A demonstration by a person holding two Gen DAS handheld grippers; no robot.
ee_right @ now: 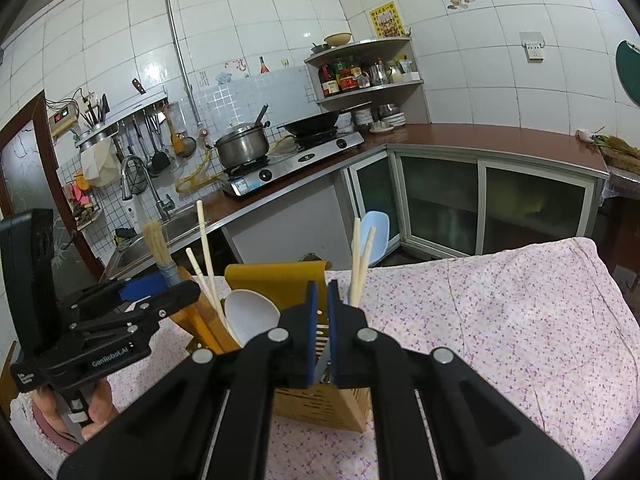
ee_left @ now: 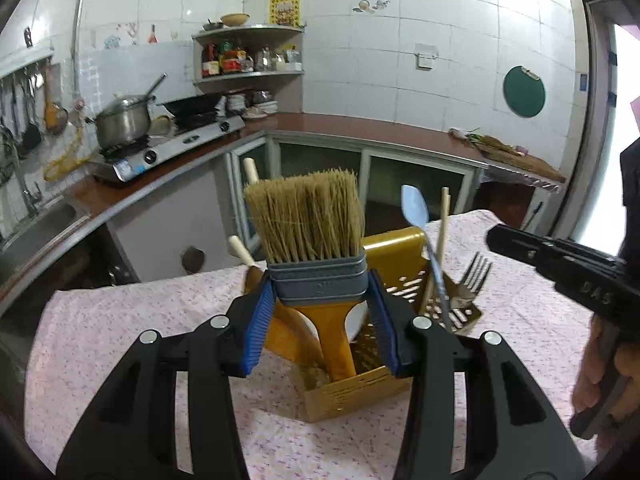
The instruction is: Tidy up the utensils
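A wide brush (ee_left: 308,216) with tan bristles stands upright, its orange handle down inside the yellow slotted utensil holder (ee_left: 352,396). My left gripper (ee_left: 320,284) is shut on the brush's grey metal band. A metal spoon (ee_left: 416,208), a fork (ee_left: 474,276) and chopsticks (ee_left: 442,216) stand in the holder's right part. In the right wrist view my right gripper (ee_right: 322,286) hovers shut over the holder (ee_right: 320,404), nothing visibly between its pads. To its left, beside a white spoon (ee_right: 250,312), the left gripper (ee_right: 160,292) holds the brush (ee_right: 158,244).
The holder sits on a table under a pink flowered cloth (ee_right: 500,320). Behind it a brown counter (ee_right: 460,136) runs round the corner, with a gas stove (ee_right: 296,160), a steel pot (ee_right: 242,146) and a sink (ee_right: 160,228). A person's hand (ee_left: 600,380) grips the right tool.
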